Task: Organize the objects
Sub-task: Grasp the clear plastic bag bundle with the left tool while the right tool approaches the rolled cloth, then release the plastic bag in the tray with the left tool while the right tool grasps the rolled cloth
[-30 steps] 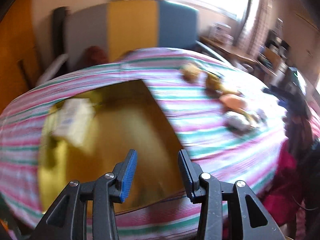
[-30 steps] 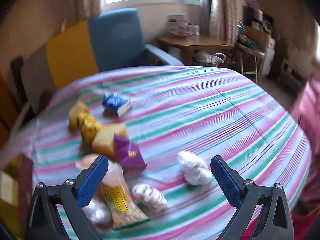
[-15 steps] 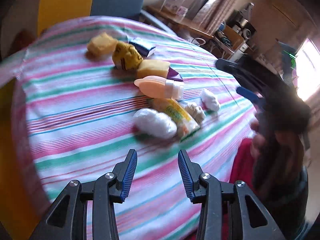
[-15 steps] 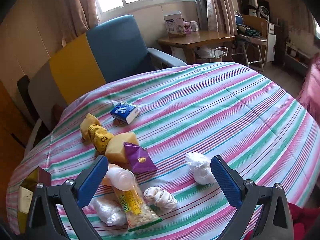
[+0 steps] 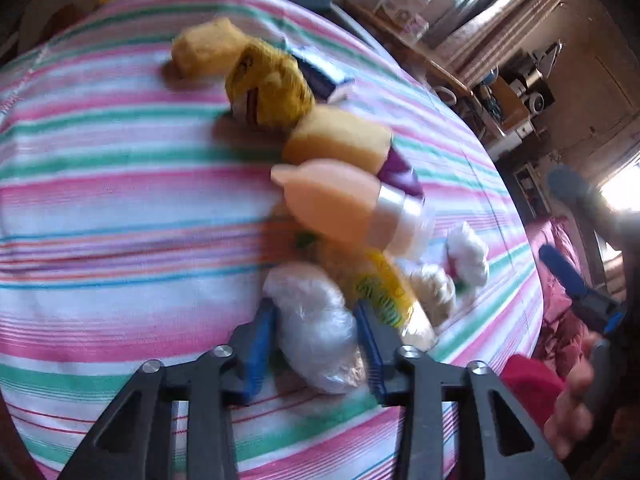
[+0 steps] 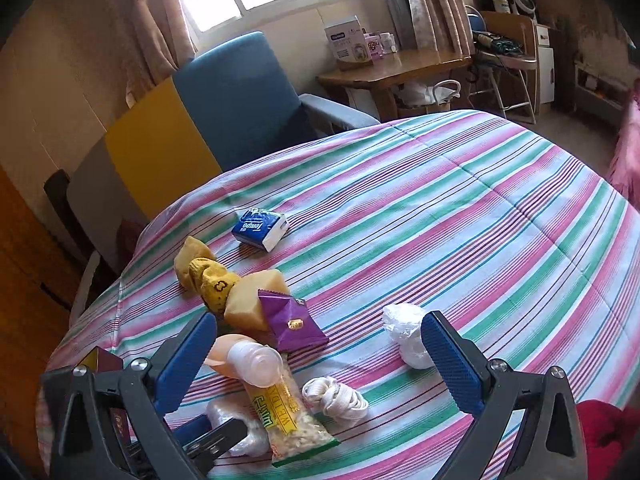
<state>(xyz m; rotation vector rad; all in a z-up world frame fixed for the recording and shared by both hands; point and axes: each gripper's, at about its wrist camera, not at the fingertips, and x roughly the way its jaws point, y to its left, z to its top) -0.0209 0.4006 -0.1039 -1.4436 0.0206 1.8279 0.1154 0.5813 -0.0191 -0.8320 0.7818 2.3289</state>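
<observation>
- Left gripper (image 5: 316, 344) is closing its jaws around a clear plastic-wrapped bundle (image 5: 316, 332) on the striped tablecloth (image 5: 120, 240); the blue pads are flanking the bundle on both sides, and whether they are pressing it yet cannot be told through the blur.
- Right gripper (image 6: 320, 360) is hovering with its jaws wide apart and nothing between them, above the near end of the pile.
- Judging by the layout, the sorting is looking barely begun: most items are lying loose on the cloth in one cluster.
- Lying in that cluster are a peach bottle with a clear cap (image 6: 244, 356), a yellow snack packet (image 6: 288, 420), a purple sachet (image 6: 292, 320), a yellow sponge block (image 6: 252, 300), a yellow sock (image 6: 212, 284) and a knotted white cloth (image 6: 336, 396).
- Sitting apart are a blue tissue pack (image 6: 260, 228) farther back and a crumpled white plastic bag (image 6: 404, 336) just beside the right gripper's right finger.
- Touching the bundle on its right, the snack packet is lying just outside the left gripper's right pad.
- A yellow box (image 6: 100, 360) is showing at the cloth's left edge, possibly the container; that is a guess.
</observation>
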